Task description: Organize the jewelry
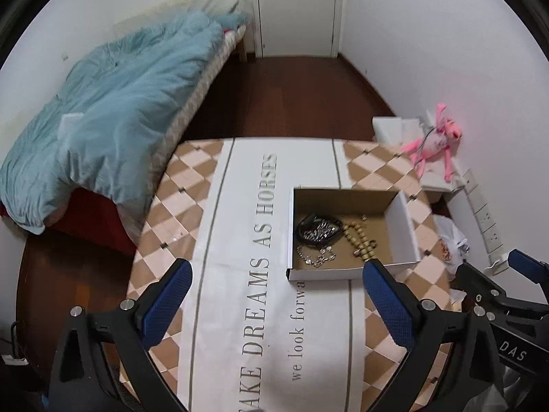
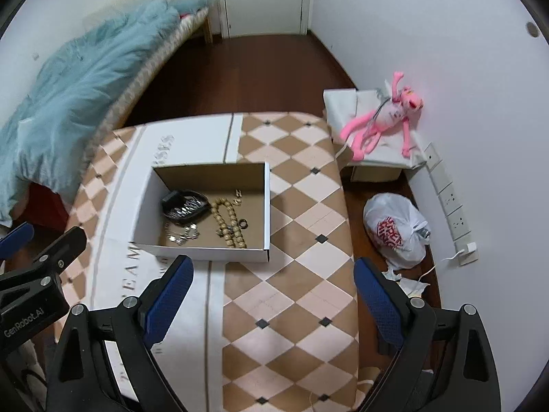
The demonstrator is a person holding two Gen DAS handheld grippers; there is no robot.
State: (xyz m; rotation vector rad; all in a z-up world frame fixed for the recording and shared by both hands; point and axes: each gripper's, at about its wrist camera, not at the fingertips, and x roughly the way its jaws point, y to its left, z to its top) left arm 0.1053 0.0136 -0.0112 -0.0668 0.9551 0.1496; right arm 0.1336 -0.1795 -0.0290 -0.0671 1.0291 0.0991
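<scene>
An open white cardboard box (image 1: pixel 403 226) (image 2: pixel 206 252) sits on the table and holds jewelry: a black studded bracelet (image 1: pixel 317 230) (image 2: pixel 185 206), a wooden bead string (image 1: pixel 360 240) (image 2: pixel 228 223), a silver chain (image 1: pixel 314 255) (image 2: pixel 182 233) and a small ring (image 2: pixel 243 223). My left gripper (image 1: pixel 278 274) is open and empty, above the table just near of the box. My right gripper (image 2: pixel 272 274) is open and empty, near of the box's right corner. Each gripper shows at the edge of the other's view.
The table has a checkered cloth (image 2: pixel 295 206) with a white lettered runner (image 1: pixel 260 274). A bed with a blue quilt (image 1: pixel 113 110) stands left. A pink plush toy (image 2: pixel 381 120) lies on a white box at right. A plastic bag (image 2: pixel 398 230) and a power strip (image 2: pixel 449 199) are on the floor by the wall.
</scene>
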